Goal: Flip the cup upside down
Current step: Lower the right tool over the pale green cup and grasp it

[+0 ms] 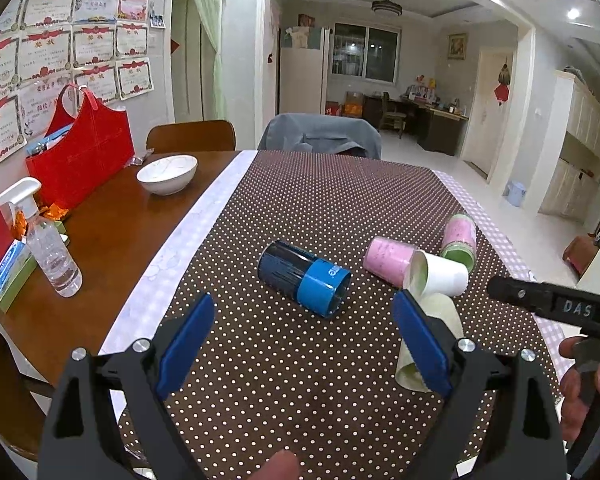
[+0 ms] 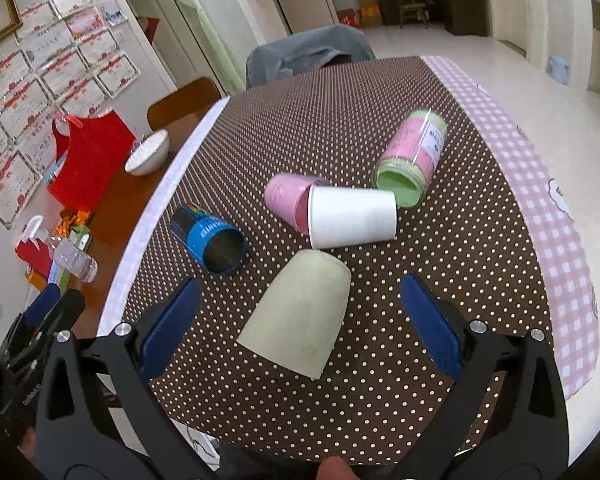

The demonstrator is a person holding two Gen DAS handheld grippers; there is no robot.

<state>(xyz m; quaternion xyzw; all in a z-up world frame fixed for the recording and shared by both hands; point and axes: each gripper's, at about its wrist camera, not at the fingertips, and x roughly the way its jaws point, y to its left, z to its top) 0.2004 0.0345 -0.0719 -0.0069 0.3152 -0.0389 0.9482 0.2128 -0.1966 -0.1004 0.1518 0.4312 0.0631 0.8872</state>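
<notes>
Several cups lie on the brown polka-dot tablecloth (image 2: 380, 92). A pale green cup (image 2: 300, 312) stands upside down between my right gripper's (image 2: 300, 312) open fingers; it also shows in the left wrist view (image 1: 440, 320). A blue and black cup (image 1: 304, 276) (image 2: 210, 236) lies on its side just beyond my open left gripper (image 1: 304, 320). A white paper cup (image 2: 352, 216) (image 1: 440, 272), a pink cup (image 2: 286, 196) (image 1: 388, 258) and a pink-green jar (image 2: 414, 156) (image 1: 460, 236) lie on their sides farther off.
On the bare wooden table (image 1: 112, 232) at left stand a white bowl (image 1: 167, 174), a red bag (image 1: 80, 156), a spray bottle (image 1: 48, 248) and a tissue box (image 1: 8, 276). Chairs (image 1: 320, 134) stand at the far edge.
</notes>
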